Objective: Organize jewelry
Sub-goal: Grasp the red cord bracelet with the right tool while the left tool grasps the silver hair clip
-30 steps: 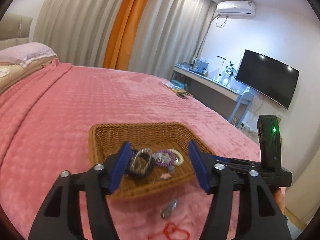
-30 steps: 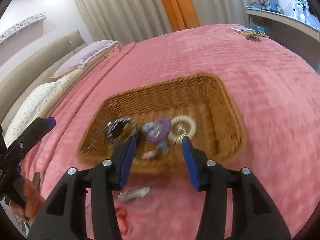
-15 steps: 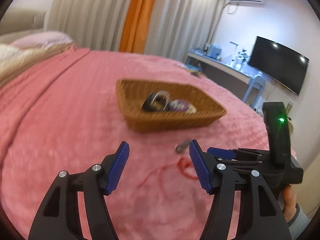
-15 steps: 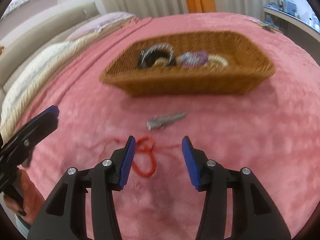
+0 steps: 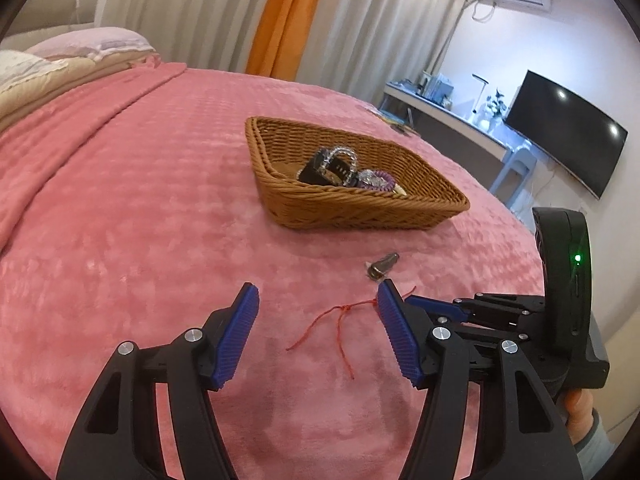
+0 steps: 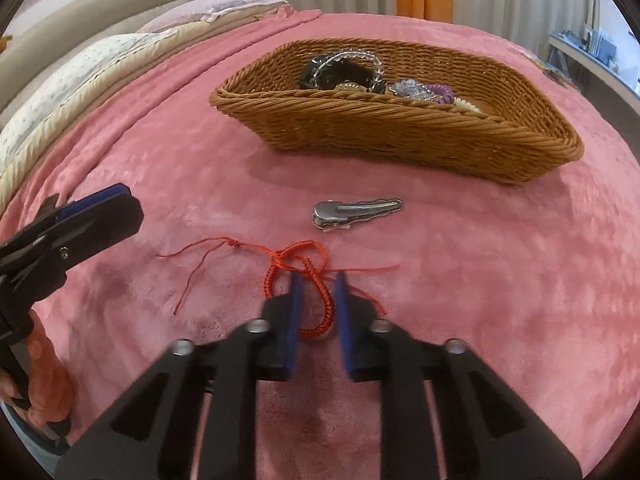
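Observation:
A red braided cord bracelet (image 6: 316,280) lies on the pink blanket. My right gripper (image 6: 318,284) is low over it, its blue jaws narrowed around the braided loop with a small gap still showing. A silver hair clip (image 6: 356,213) lies just beyond it; it also shows in the left wrist view (image 5: 382,266). A wicker basket (image 6: 400,128) behind holds a black watch, a clear bead bracelet and purple and cream hair ties (image 5: 340,170). My left gripper (image 5: 316,308) is open and empty above the bracelet's thin red tails (image 5: 340,320).
The pink blanket (image 5: 140,220) covers the whole bed. Pillows (image 6: 100,64) lie at the far left. A desk and a wall TV (image 5: 568,136) stand beyond the bed's right edge. My left gripper shows at the left of the right wrist view (image 6: 72,224).
Both grippers pulled back from the basket to the near blanket. The right gripper dropped onto the red bracelet and its jaws have narrowed around the loop. The left gripper stayed open.

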Demonstrator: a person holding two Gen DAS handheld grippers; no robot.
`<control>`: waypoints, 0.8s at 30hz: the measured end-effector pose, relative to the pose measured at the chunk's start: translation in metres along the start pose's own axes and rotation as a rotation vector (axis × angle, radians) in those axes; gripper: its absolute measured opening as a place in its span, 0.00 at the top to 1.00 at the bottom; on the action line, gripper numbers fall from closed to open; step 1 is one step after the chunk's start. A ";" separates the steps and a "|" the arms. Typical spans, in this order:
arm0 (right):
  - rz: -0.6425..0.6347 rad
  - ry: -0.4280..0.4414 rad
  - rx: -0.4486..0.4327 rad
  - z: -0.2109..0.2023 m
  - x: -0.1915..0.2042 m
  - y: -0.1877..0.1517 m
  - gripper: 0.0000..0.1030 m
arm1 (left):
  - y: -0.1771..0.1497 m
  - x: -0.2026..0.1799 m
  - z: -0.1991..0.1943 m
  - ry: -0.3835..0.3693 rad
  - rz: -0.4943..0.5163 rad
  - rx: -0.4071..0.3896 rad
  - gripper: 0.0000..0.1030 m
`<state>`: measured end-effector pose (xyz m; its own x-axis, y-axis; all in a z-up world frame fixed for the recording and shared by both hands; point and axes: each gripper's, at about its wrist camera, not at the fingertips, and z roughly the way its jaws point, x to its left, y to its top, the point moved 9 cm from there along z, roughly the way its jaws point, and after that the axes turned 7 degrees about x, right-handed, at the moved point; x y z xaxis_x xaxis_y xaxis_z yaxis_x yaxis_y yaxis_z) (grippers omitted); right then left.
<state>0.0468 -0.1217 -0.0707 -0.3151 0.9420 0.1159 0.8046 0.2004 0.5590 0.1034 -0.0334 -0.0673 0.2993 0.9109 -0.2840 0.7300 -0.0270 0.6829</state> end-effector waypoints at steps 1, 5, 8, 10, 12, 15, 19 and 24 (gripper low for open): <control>0.010 -0.025 -0.007 -0.001 -0.003 0.000 0.96 | 0.001 -0.003 0.001 0.004 0.011 0.006 0.42; 0.094 -0.067 -0.031 -0.010 -0.030 0.002 0.96 | 0.006 -0.016 0.006 0.041 0.086 0.040 0.43; 0.177 -0.098 -0.050 -0.017 -0.064 0.002 0.96 | 0.011 -0.029 0.014 0.036 0.132 0.072 0.45; 0.234 -0.101 -0.057 -0.021 -0.085 0.002 0.96 | 0.013 -0.036 0.023 0.040 0.159 0.096 0.45; 0.269 -0.126 -0.066 -0.026 -0.103 0.002 0.96 | 0.015 -0.042 0.035 0.050 0.185 0.123 0.46; 0.286 -0.203 -0.085 -0.035 -0.126 0.000 0.96 | 0.014 -0.053 0.056 0.045 0.215 0.172 0.48; 0.303 -0.153 -0.077 -0.033 -0.136 -0.004 0.96 | 0.019 -0.054 0.082 0.067 0.237 0.219 0.62; 0.216 -0.036 -0.091 -0.036 -0.109 0.001 0.87 | 0.027 -0.035 0.081 -0.002 0.128 0.198 0.64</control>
<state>0.0639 -0.2341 -0.0530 -0.1209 0.9697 0.2123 0.8024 -0.0305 0.5960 0.1626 -0.0997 -0.0938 0.3984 0.8941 -0.2049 0.7922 -0.2228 0.5681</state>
